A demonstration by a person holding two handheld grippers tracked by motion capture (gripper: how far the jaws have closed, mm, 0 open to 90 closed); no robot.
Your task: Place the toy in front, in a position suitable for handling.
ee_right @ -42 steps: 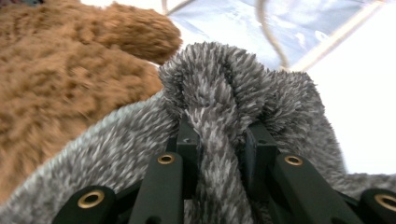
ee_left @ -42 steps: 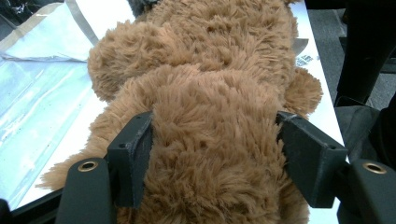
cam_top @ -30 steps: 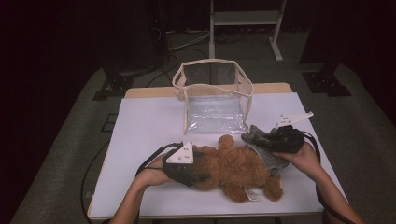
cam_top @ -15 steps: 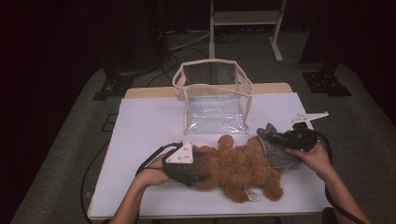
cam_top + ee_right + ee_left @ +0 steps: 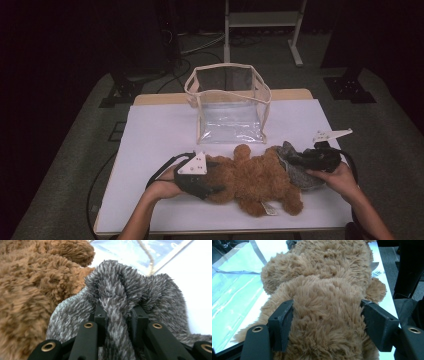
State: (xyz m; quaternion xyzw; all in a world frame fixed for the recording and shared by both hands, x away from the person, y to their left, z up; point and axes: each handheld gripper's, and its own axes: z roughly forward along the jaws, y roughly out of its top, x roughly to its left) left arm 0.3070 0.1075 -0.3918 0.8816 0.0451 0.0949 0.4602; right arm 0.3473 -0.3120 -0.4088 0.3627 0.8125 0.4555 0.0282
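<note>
While the left gripper [image 5: 212, 181] is clamping the teddy bear [image 5: 255, 177] on the bench [image 5: 160, 130], the right gripper [image 5: 117, 312] is pinching its grey garment [image 5: 150, 290]. The undressing step appears in hand. Next, the garment needs a steady pull away from the bear.

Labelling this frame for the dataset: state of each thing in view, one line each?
Teddy bear: lying on the table, body between the left tool's jaws.
Grey fuzzy garment: bunched at the bear's end, a fold pinched.
Clear bag: upright, top open.
Left tool: around the bear.
Right tool: shut on the garment.
</note>
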